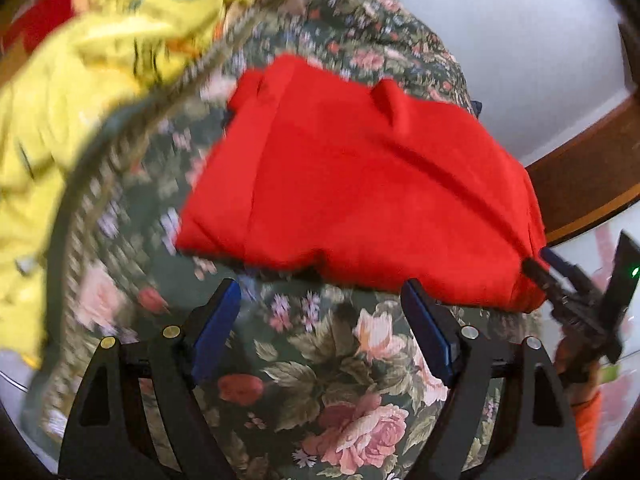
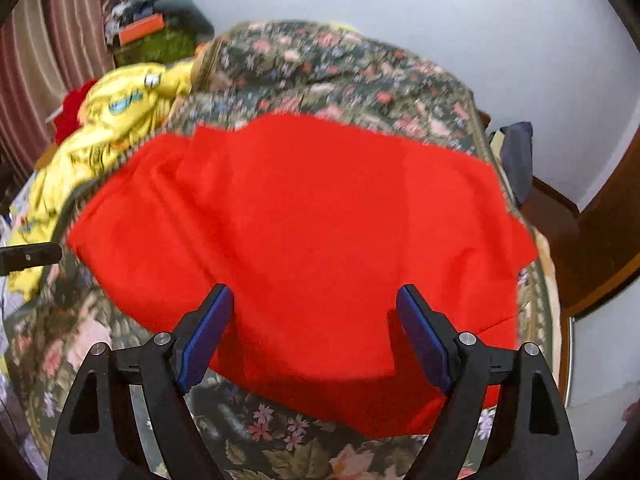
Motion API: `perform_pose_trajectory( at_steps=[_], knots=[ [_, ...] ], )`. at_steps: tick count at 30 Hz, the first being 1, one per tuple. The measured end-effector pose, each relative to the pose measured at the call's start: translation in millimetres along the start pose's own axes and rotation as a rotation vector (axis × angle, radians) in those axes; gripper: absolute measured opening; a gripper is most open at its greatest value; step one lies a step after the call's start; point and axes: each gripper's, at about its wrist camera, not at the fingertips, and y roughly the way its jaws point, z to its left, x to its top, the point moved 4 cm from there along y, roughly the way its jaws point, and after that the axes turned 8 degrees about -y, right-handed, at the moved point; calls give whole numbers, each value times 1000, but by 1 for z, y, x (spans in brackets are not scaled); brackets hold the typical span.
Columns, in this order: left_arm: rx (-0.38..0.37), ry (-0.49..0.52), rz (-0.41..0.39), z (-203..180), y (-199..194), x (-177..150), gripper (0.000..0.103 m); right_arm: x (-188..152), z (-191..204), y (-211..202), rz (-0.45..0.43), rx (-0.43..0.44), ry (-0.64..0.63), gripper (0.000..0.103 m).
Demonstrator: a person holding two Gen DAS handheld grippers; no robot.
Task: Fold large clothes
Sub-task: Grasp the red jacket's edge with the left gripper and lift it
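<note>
A red garment (image 1: 360, 184) (image 2: 304, 232) lies folded into a rough rectangle on a floral bedspread (image 1: 320, 364) (image 2: 344, 64). My left gripper (image 1: 320, 286) hangs open just short of the garment's near edge, with only bedspread between its blue pads (image 1: 218, 328). My right gripper (image 2: 314, 290) stands open over the near part of the red cloth, and its pads (image 2: 424, 344) grip nothing. In the left wrist view the right gripper (image 1: 540, 259) shows at the garment's right corner. In the right wrist view a finger of the left gripper (image 2: 28, 257) pokes in at the left edge.
A crumpled yellow printed garment (image 1: 100, 64) (image 2: 116, 108) lies off the bedspread's left side, with another red cloth (image 2: 72, 108) behind it. Boxes and clutter (image 2: 148, 32) stand at the back left. A dark wooden frame (image 1: 580, 176) and a dark blue item (image 2: 518, 156) are at the right.
</note>
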Motion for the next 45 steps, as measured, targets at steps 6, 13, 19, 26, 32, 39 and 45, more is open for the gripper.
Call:
perform_pose_trajectory(
  at_steps=[6,13,19,26,32,39,45],
  knots=[
    [-135,-185,65,13,32,7,82,-7,2,1,-7,24,16,83],
    [-277,-314,19,7,51,23,82,-10,-3,5,-10,73,78,83],
    [-299,-390,-49,-2,62,45,77,-9,-4,7,-11,82,102,83],
    [-195,-363,-140,-3,57,60,14,-9,-3,3,-6,62,87,83],
    [-60,-138,-368,-29,-4,58,6,0,7,-11,-25,21,1,83],
    [50,44,-551,-45,-67,50,5,23,29,-20,-66,83,-42,83],
    [121,205,-645,-68,-90,33,5,39,61,0,-37,185,-55,83]
  ],
)
